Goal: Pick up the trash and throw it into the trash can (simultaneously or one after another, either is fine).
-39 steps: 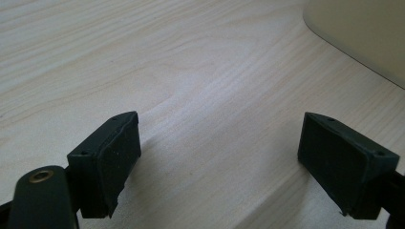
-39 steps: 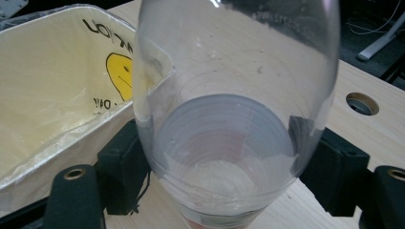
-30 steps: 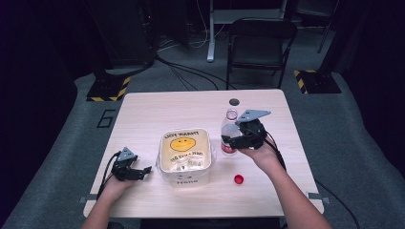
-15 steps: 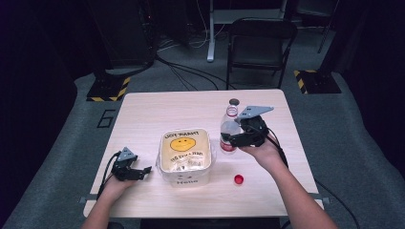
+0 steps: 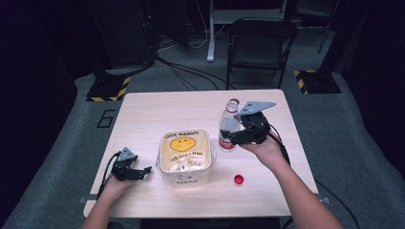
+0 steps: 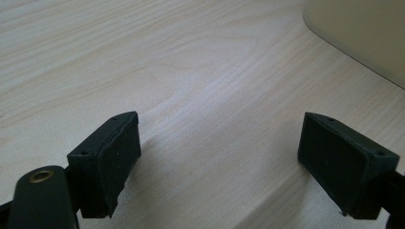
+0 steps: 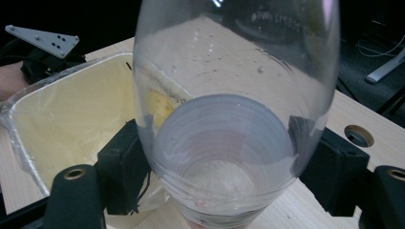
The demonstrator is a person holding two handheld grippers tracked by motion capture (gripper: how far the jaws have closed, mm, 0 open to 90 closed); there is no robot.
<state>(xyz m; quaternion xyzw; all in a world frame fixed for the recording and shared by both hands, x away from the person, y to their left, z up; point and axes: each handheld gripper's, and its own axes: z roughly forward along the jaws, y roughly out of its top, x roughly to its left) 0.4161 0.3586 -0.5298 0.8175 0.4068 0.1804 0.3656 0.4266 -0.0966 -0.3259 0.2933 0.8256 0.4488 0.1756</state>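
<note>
Bottle lifted, right claw clamping it

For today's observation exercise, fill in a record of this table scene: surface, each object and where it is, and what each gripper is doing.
Surface: light wooden table
Container: cream tub with smiley-face lid, near the table's middle
Bottle: clear plastic bottle, upright, cap off, right of the tub
Cap: red bottle cap, lying on the table in front of the bottle
Left gripper: open, holding nothing, low over the table left of the tub
Right gripper: jaws closed on the bottle's sides
</note>
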